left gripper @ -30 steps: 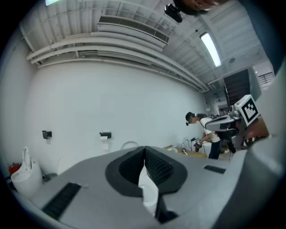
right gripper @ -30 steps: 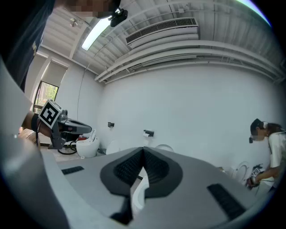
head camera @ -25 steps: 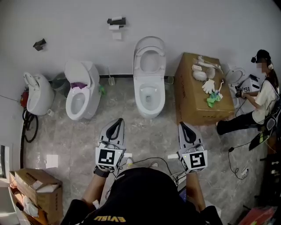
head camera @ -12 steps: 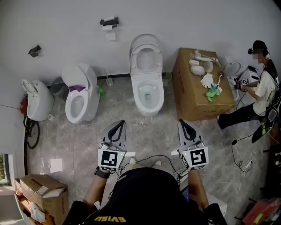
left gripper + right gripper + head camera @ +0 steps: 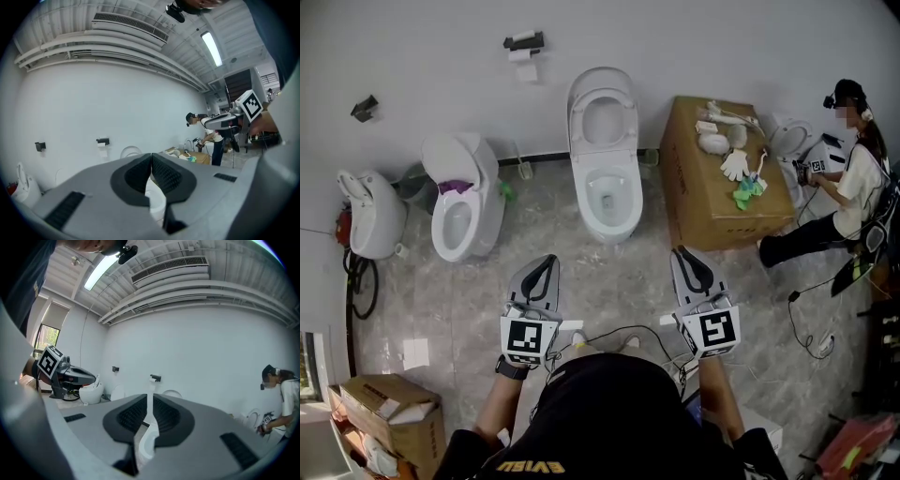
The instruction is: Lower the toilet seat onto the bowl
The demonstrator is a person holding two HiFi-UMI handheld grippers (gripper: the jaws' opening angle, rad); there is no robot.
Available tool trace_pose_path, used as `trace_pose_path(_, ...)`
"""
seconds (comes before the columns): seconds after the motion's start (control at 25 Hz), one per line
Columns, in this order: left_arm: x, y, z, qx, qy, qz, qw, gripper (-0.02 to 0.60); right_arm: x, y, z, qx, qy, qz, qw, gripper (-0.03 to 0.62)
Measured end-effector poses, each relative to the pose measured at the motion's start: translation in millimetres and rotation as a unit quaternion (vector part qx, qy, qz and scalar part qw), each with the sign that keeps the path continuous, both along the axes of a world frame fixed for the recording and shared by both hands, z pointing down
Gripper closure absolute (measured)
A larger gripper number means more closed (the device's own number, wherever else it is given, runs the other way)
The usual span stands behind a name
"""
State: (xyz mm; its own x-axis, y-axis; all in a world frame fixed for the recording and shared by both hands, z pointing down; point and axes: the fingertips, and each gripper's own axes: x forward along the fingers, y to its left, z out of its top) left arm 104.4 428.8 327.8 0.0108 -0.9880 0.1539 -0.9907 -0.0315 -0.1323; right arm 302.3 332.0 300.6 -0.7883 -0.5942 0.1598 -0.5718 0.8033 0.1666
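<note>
The white toilet stands at the far wall, its seat raised upright against the wall above the open bowl. Both grippers hover over the floor well short of it. My left gripper points toward the bowl from the lower left and is shut with nothing in it; its pads meet in the left gripper view. My right gripper points from the lower right. Its jaws have just been opening and show a narrow slit with nothing between them. The raised seat shows beyond them.
Another toilet with its lid up and a third fixture stand to the left. A cardboard box carrying gloves and cleaning tools sits right of the toilet. A person crouches at far right. Cables trail on the floor.
The head view has drifted, so the toilets and the box sit slightly higher and further left. Both grippers hover in about the same place.
</note>
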Motion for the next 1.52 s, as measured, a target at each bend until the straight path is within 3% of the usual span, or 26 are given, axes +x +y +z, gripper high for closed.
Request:
trace_pose_path(0.32, -1, 1, 1, -0.005, 0.001, 0.005, 1.0000, 0.569, -3, -2, 0, -0.005, 0.004, 0.007, 1.000, 0.453)
trace_pose_path(0.52, -1, 0, 4, -0.008, -0.007, 0.008, 0.9999, 0.569, -4, -7, 4, -0.011, 0.006, 0.018, 1.000, 0.290)
trace_pose_path(0.64, 0, 1, 7, -0.011, -0.006, 0.012, 0.9998, 0.569, -7, -9, 2, -0.006, 0.006, 0.032, 0.999, 0.124)
trace_pose_path(0.72, 0, 1, 8, -0.013, -0.002, 0.016, 0.9998, 0.569, -12, -6, -1, -0.003, 0.005, 0.034, 0.999, 0.072)
trace_pose_path(1.0, -13, 8, 17, -0.016, 0.003, 0.035, 0.9993, 0.569, -30, -3, 11, -0.021, 0.007, 0.047, 0.999, 0.071)
trace_pose_path(1.2, -53, 21, 36, -0.027, 0.024, 0.022, 0.9991, 0.569, -55, 9, 12, -0.063, -0.037, 0.057, 0.996, 0.071)
trace_pose_path(1.32, -77, 34, 46, -0.039, 0.049, 0.017, 0.9979, 0.569, -72, 22, 8, -0.059, -0.029, 0.062, 0.996, 0.071)
trace_pose_path(1.52, -103, 37, 42, -0.022, 0.040, 0.019, 0.9988, 0.569, -83, 26, 11, -0.051, -0.021, 0.077, 0.996, 0.071)
